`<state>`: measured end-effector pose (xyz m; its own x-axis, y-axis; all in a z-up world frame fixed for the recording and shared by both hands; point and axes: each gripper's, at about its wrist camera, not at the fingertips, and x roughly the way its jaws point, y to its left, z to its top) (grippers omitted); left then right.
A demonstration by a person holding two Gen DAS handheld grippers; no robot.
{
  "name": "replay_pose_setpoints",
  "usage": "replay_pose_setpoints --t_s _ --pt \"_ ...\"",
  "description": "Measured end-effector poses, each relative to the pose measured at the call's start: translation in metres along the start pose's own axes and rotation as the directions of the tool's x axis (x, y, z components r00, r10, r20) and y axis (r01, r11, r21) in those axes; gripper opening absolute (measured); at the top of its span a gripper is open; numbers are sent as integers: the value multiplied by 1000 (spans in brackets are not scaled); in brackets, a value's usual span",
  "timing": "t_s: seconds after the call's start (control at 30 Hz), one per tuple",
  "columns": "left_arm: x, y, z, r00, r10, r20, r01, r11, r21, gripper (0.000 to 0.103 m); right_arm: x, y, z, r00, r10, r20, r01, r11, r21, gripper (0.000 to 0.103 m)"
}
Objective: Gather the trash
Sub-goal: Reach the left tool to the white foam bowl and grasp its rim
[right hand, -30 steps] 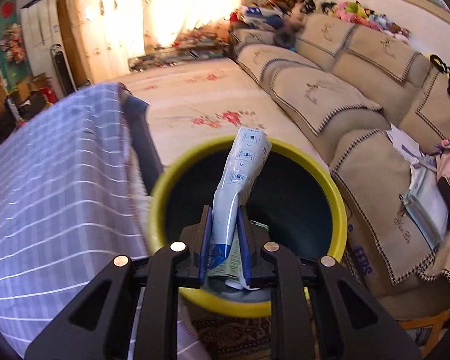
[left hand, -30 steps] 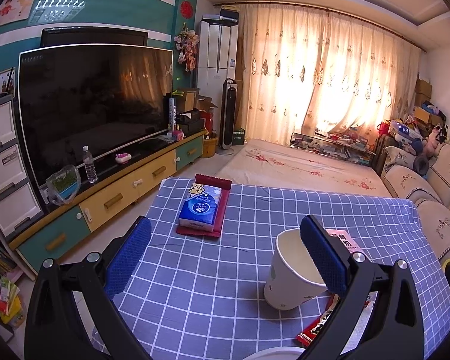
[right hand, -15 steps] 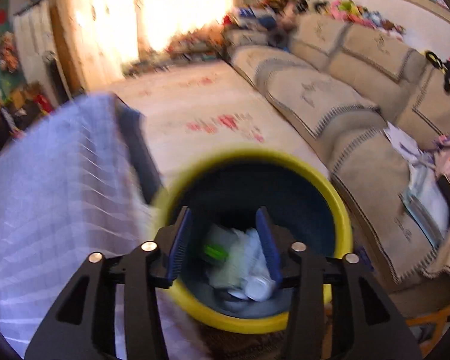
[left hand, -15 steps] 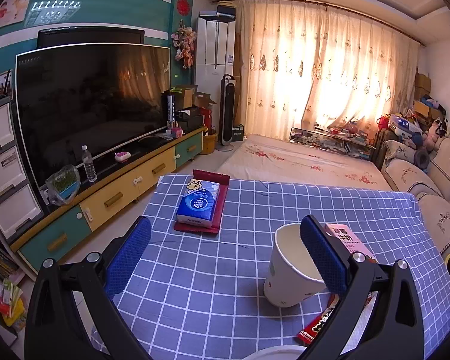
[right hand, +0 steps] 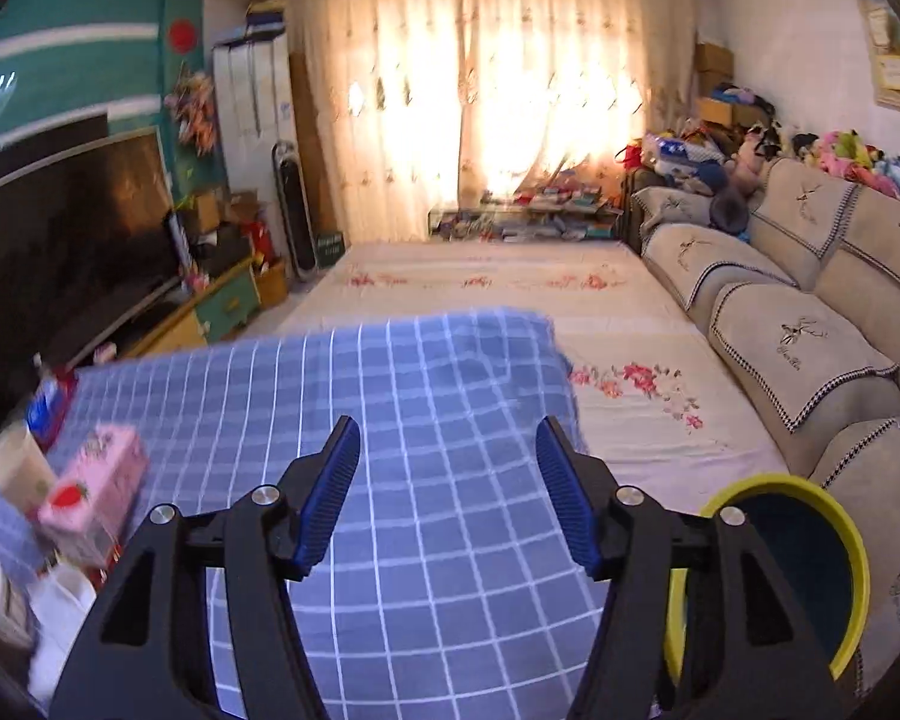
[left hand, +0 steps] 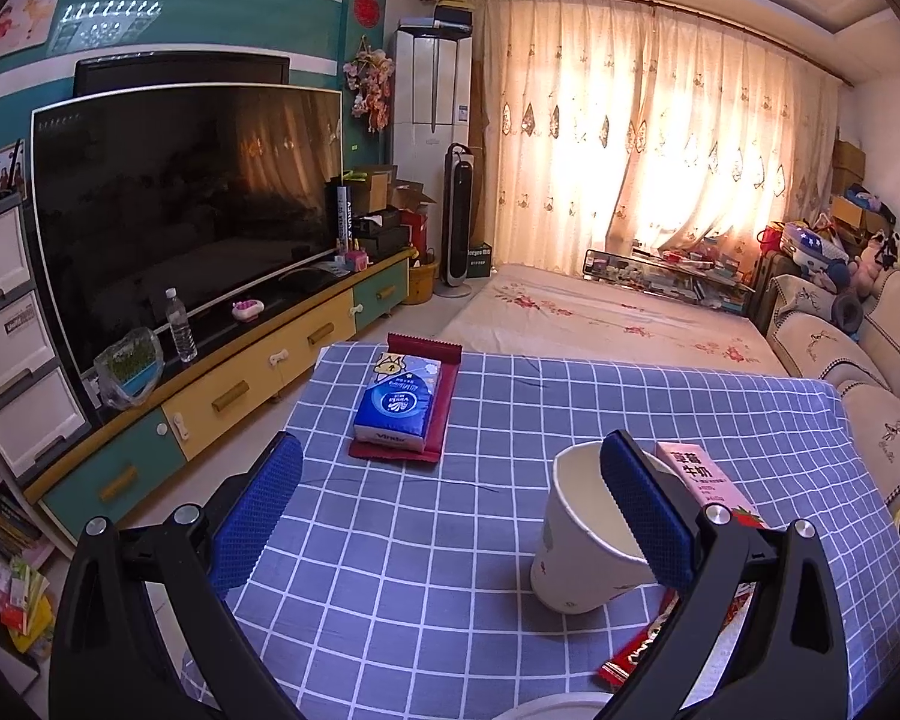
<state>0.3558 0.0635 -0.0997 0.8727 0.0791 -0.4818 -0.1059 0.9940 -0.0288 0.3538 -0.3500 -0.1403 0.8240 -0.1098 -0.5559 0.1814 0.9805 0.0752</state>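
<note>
Where checks spread: one cup (left hand: pixel 588 546), one carton (left hand: pixel 703 483).

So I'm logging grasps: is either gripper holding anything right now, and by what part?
Nothing is held. The left gripper is open above the table, beside the paper cup; the right gripper is open and empty.

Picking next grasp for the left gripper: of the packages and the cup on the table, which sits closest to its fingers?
The white paper cup, right against the left gripper's right finger. The pink milk carton lies behind that finger; the blue tissue pack is farther up the table.

both wrist views over shared checked table (left hand: pixel 426 546)
</note>
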Motion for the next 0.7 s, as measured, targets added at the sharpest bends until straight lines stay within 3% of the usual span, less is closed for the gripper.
replay_pose_setpoints --t_s 0.1,0.17,0.27,0.4,0.53,0.67,0.7 --pt "-8 -5 5 1000 -3 -22 3 1000 10 98 3 0 -4 1000 4 -14 -4 1000 -7 58" --pt "-17 -7 7 997 -52 -54 52 999 -1 98 2 0 -5 1000 8 -13 -8 1000 -4 58" --pt "-34 -16 7 983 -130 -130 134 991 23 98 -1 0 -3 1000 24 0 -24 1000 12 59" --pt "-54 -39 -9 958 -149 -244 183 975 123 98 -7 -1 -1 999 46 10 -46 999 22 63" --pt "-62 -62 -36 912 -149 -383 237 953 192 94 -9 -3 1 998 54 18 -55 998 30 64" --pt "-52 -74 -55 866 -119 -486 255 941 224 74 -7 -9 1 998 63 7 -64 996 57 65" --pt "-45 -77 -60 848 -108 -520 263 936 234 69 -7 -9 1 998 66 4 -66 996 60 65"
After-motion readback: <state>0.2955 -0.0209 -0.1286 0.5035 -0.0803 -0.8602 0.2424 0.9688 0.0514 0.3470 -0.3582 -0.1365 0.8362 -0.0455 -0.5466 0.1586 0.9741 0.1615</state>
